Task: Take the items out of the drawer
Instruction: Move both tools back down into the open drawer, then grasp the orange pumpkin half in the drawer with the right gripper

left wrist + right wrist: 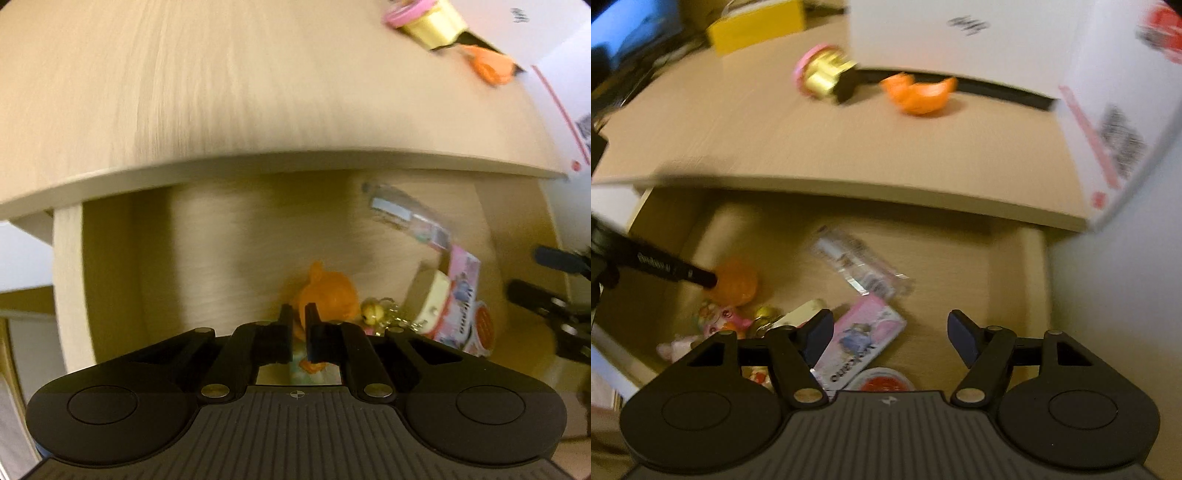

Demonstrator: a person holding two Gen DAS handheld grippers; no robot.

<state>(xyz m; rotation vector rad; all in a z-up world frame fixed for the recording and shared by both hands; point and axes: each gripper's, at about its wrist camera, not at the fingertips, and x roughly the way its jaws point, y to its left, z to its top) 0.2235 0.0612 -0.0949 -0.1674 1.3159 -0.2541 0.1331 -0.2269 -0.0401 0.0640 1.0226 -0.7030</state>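
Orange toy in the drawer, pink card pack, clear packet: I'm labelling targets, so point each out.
Orange toy (pixel 738 280), right wrist view, its rounded top.
Pink card pack (pixel 864 332), right wrist view, printed face.
Clear packet (pixel 860 266), right wrist view, its middle.

A pale wood desktop (pixel 849 147) is carrying an orange toy (pixel 918 94) and a pink-and-gold item (pixel 822 75), both lying close to a white box (pixel 960 37) that is standing at the back; a yellow box (pixel 757 27) is sitting further left. Below the desktop's front edge, an open drawer (pixel 960 277) is holding a clear plastic packet (pixel 860 264), a pink card pack (pixel 860 338), an orange round toy (pixel 737 282), a small gold charm (pixel 766 314) and a red-lidded item (pixel 882 382), all lying on its wooden floor.
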